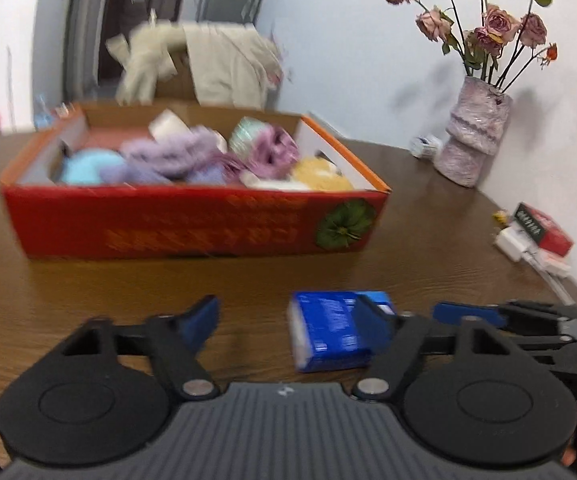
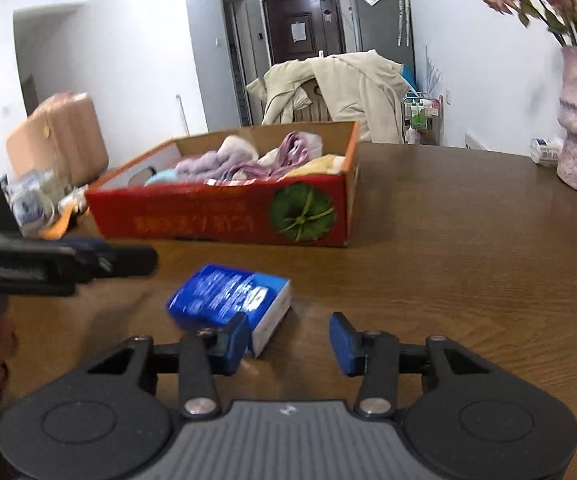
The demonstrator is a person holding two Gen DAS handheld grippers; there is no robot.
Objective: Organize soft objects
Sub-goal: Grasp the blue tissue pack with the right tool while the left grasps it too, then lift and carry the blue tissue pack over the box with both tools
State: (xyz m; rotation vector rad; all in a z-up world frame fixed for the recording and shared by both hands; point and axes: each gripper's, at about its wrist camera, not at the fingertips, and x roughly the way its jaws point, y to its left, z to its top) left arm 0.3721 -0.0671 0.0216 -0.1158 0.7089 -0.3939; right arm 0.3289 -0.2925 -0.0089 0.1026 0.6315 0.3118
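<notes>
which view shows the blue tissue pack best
The right wrist view: the small blue plastic-wrapped tissue pack lies almost whole on the brown wooden table, top and white end visible. In the left wrist view the pack is partly hidden behind a tool finger.

We see a table (image 1: pixel 428 216). On it, a box (image 1: pixel 192 220) holding soft items (image 1: pixel 176 156) sits at eleven o'clock, a packet (image 1: pixel 328 332) lies nearest us, and a vase (image 1: pixel 472 136) stands at two o'clock.

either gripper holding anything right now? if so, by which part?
Nothing held. The left gripper and right gripper both stand open over the table; the blue tissue pack lies on the wood, beside their fingers, not pinched.
</notes>
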